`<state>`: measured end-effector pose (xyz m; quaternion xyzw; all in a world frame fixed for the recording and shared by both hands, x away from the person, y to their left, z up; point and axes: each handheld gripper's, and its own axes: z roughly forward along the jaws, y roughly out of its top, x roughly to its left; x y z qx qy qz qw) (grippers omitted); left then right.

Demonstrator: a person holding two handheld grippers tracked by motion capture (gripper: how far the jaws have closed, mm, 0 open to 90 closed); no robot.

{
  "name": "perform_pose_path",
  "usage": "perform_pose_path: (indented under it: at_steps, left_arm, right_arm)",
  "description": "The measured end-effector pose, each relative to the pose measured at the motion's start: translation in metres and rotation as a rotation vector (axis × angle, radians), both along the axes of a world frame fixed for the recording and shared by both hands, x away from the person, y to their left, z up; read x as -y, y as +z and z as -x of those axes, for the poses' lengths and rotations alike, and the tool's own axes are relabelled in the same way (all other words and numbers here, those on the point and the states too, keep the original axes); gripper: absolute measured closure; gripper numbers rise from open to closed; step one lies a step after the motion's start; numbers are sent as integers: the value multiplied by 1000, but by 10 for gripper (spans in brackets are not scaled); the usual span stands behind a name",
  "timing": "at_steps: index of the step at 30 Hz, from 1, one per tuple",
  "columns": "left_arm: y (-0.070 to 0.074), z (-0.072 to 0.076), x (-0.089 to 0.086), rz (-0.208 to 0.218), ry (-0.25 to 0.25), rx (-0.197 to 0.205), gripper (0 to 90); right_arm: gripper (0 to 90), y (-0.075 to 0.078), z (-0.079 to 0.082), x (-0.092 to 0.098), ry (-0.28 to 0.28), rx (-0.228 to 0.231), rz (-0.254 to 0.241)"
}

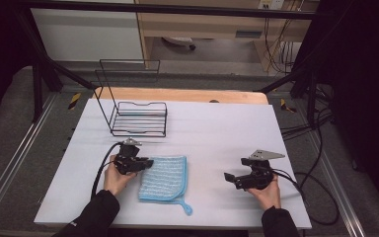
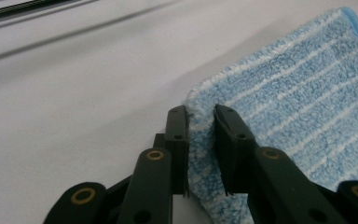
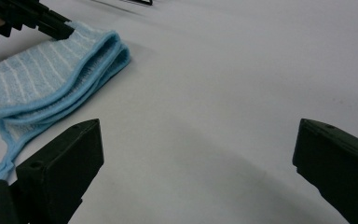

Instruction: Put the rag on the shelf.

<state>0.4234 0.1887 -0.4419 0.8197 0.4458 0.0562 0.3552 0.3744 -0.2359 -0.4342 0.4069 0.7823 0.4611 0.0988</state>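
A folded blue cloth with white stripes (image 1: 165,177) lies on the white table (image 1: 217,128), a hanging loop at its near right corner. My left gripper (image 1: 148,163) sits at the cloth's far left corner. In the left gripper view its jaws (image 2: 200,112) pinch the folded edge of the cloth (image 2: 307,93), and the pile bulges between the pads. My right gripper (image 1: 229,178) rests low over bare table to the right of the cloth, apart from it. Its jaws (image 3: 198,135) stand wide open with nothing between them, and the cloth (image 3: 42,79) lies off to their left.
A black wire rack (image 1: 139,118) stands at the back left of the table, just beyond my left hand. Cables trail from both grippers, the right one off the table's right edge. Black frame bars cross behind the table.
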Motion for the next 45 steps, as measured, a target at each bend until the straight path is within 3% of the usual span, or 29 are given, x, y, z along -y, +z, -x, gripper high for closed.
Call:
perform_pose_path:
  at_steps: [19, 22, 30, 36, 39, 45]
  left_arm:
    - [-1, 1, 1, -3, -8, 21, 752]
    - [-2, 1, 1, -1, -10, 21, 752]
    - [-2, 1, 1, -2, -13, 32, 752]
    - [-2, 2, 1, -6, -15, 38, 752]
    - [-2, 2, 1, -5, -13, 37, 752]
    - [-2, 2, 1, -5, -14, 41, 752]
  right_arm:
    - [27, 6, -15, -67, 46, -14, 38]
    - [40, 8, -20, -75, 47, -20, 11]
    - [83, 8, -37, -108, 67, -30, 31]
    - [152, 4, -49, -132, 97, -46, 40]
    - [252, 2, -53, -139, 120, -49, 41]
    - [405, -7, -59, -145, 126, -107, 40]
